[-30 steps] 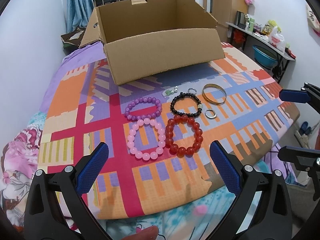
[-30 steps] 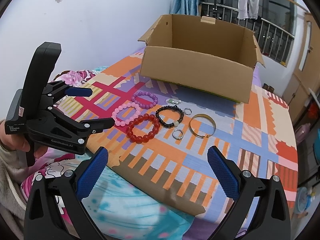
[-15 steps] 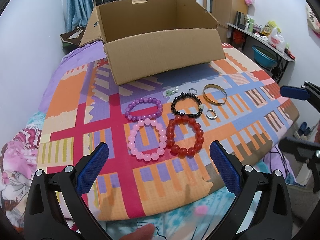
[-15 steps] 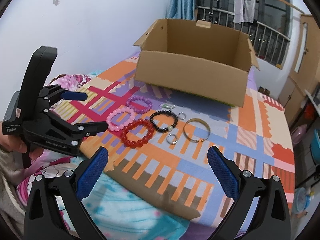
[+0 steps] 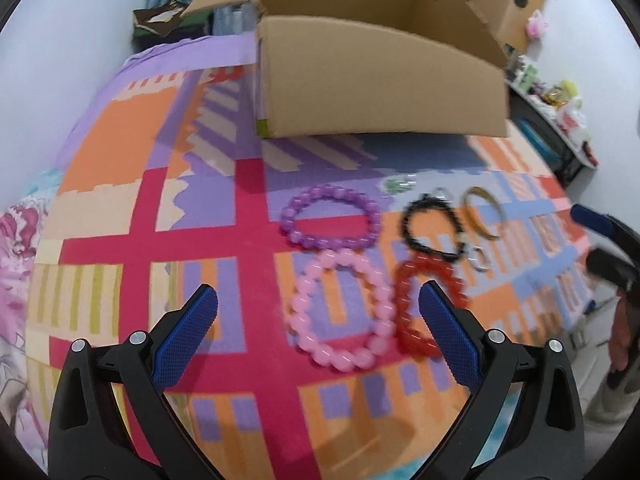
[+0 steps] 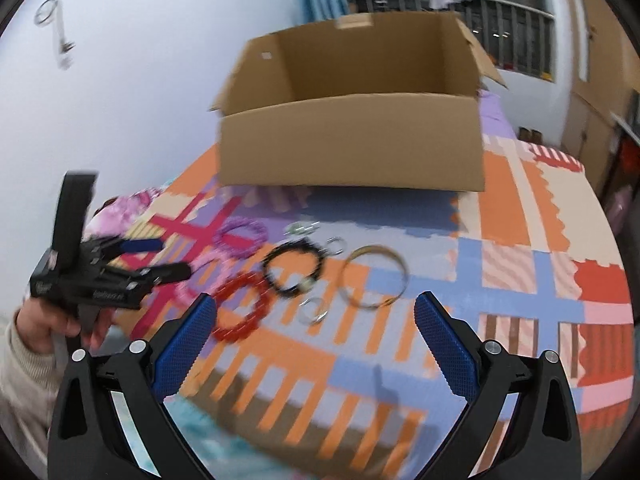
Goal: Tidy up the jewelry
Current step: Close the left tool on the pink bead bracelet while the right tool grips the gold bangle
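Observation:
Jewelry lies on a patterned cloth: a pink bead bracelet [image 5: 340, 312], a purple one [image 5: 330, 220], a red one [image 5: 424, 304], a black one [image 5: 432, 228], a gold bangle [image 5: 482, 212] and small silver rings [image 5: 480, 260]. My left gripper [image 5: 318, 300] is open and empty, low over the pink bracelet. My right gripper [image 6: 316, 312] is open and empty, near the silver ring [image 6: 314, 310], red bracelet [image 6: 240, 308] and gold bangle [image 6: 374, 276]. An open cardboard box [image 6: 352, 140] stands behind.
The box [image 5: 380, 92] takes up the back of the cloth-covered surface. The left gripper shows at the left of the right wrist view [image 6: 104, 276]. A wall runs along the left. A shelf with clutter [image 5: 560, 108] stands at the far right.
Both grippers have moved forward and lower toward the jewelry. The left one swung left over the pink bracelet. Both stay open and empty.

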A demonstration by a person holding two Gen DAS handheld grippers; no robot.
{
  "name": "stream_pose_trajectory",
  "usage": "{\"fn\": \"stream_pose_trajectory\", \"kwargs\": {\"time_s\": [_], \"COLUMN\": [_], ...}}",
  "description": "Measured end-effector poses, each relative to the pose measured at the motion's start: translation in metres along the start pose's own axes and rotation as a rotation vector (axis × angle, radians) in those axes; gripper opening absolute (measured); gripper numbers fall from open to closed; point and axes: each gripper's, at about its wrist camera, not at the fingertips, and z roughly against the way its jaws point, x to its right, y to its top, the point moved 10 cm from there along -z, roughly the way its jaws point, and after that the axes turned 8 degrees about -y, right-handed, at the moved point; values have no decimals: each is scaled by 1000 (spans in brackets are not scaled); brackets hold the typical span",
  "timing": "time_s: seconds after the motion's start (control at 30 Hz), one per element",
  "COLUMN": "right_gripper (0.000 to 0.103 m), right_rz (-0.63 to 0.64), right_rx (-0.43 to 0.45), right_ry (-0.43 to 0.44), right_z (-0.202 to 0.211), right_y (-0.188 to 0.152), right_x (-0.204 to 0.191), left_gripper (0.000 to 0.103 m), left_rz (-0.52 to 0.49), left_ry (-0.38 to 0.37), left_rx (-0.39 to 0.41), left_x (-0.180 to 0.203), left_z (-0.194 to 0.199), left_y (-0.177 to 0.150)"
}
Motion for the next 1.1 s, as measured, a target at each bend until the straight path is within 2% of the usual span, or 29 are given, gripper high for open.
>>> {"fn": "stream_pose_trajectory", "kwargs": {"time_s": [0.07,0.17,0.3,0.37,0.47,0.7,0.83,0.9,0.93,0.97,1.03,1.1], "right_gripper": [88,82,82,82,81,80,75,73,71,66,61,60], "right_rz": [2,-35,-63,-67,-43,15,59,82,87,90,102,107], "right_rx": [-14,-58,-101,-119,-129,-122,-109,-105,-102,-98,-88,-84], "right_ry": [-50,-62,-53,-37,-46,-88,-136,-161,-167,-171,-185,-181], "right_z": [-15,-39,-65,-74,-81,-87,-89,-91,-91,-91,-91,-91], "right_y": [2,3,1,-2,-7,-10,-10,-11,-10,-10,-9,-9], "right_x": [11,26,35,35,32,26,25,23,23,24,24,24], "left_gripper": [83,70,67,61,57,57,54,47,40,32,26,16], "left_rz": [-8,10,4,-4,-28,-53,-64,-76,-87,-95,-105,-115], "left_ry": [52,48,78,87,106,132,126,121,114,109,102,84], "left_rx": [-16,-41,-38,-37,-36,-25,-6,0,3,3,5,9], "left_x": [-8,-13,-18,-18,-18,-16,-15,-12,-9,-7,-4,-2], "left_z": [-10,-18,-20,-20,-22,-24,-23,-23,-23,-23,-23,-23], "left_y": [-1,-6,-6,-6,-5,-3,-3,-4,-4,-4,-4,-5]}}
